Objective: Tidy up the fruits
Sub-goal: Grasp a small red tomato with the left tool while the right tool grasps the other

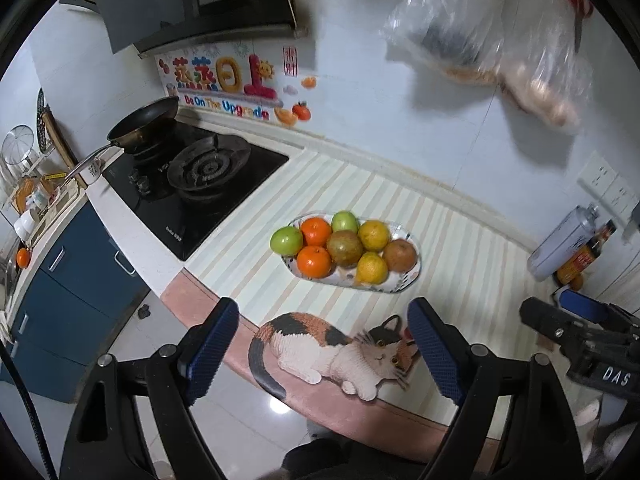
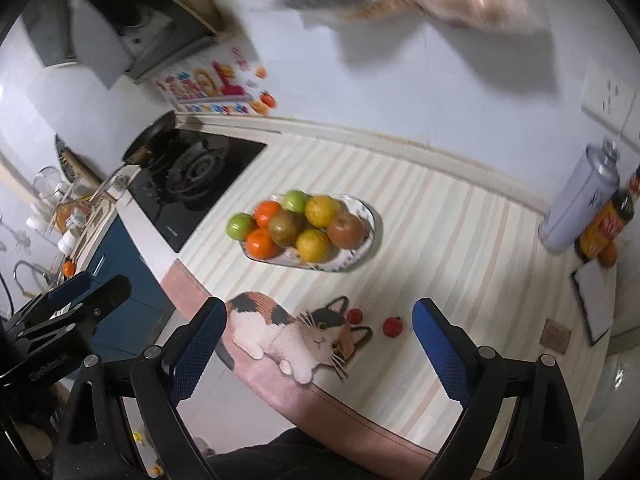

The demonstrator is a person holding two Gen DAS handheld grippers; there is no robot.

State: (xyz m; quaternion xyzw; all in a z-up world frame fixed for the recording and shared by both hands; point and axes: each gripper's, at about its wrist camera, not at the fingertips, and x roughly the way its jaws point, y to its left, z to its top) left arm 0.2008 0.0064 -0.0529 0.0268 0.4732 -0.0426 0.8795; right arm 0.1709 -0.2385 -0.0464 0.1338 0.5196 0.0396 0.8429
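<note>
Eight fruits on plate (image 1: 404,284) | wall sticker (image 1: 224,92): "Be On The Upgrade"

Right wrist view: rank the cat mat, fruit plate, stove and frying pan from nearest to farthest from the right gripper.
1. Cat mat, between the open right gripper's fingers at the counter edge.
2. Fruit plate, mid-counter.
3. Stove, beyond, left.
4. Frying pan, on the stove's far-left burner.
</note>
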